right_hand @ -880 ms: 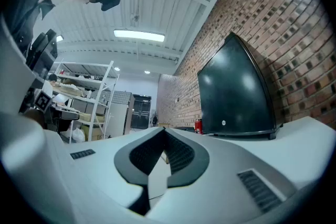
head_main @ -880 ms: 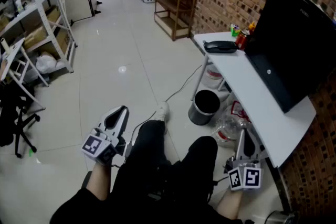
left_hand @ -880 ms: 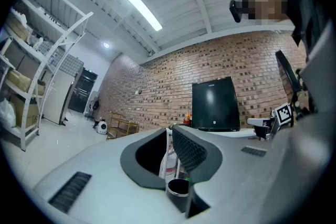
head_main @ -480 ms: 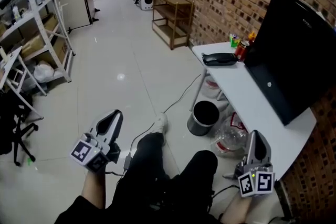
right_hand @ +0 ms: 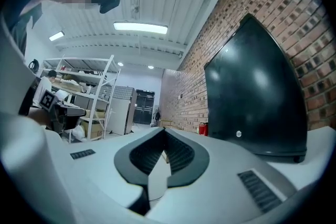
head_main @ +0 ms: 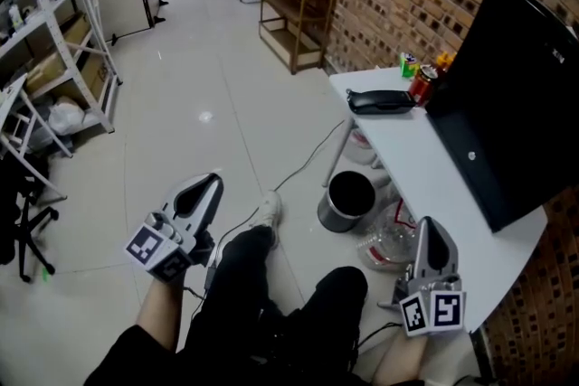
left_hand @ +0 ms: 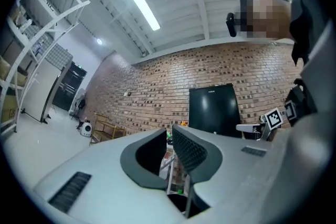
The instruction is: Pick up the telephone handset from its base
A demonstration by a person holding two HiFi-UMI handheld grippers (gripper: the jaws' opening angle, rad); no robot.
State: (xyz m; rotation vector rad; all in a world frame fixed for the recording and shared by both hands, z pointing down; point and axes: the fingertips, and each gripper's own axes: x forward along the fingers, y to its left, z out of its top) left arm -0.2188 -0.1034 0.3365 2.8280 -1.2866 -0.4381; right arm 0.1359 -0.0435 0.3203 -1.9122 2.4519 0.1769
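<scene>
The black telephone [head_main: 380, 101], handset lying on its base, sits at the far end of the white table [head_main: 425, 167]. My left gripper [head_main: 213, 183] is low at the left above the person's knee, far from the phone; its jaws are shut and empty in the left gripper view [left_hand: 169, 136]. My right gripper [head_main: 427, 224] hangs by the table's near edge, well short of the phone, and its jaws meet at the tips with nothing between them [right_hand: 165, 139]. Neither gripper view shows the phone.
A large black monitor [head_main: 516, 104] leans against the brick wall on the table, with drink cans [head_main: 421, 81] beside the phone. Under the table stand a black bin [head_main: 348, 199] and a plastic bag [head_main: 389, 235]. A wooden rack [head_main: 294, 18] and metal shelves [head_main: 54, 32] stand farther off.
The head view has shifted a little. The right gripper has risen slightly beside the table's near edge. The left gripper stays over the knee. Both stay shut.
</scene>
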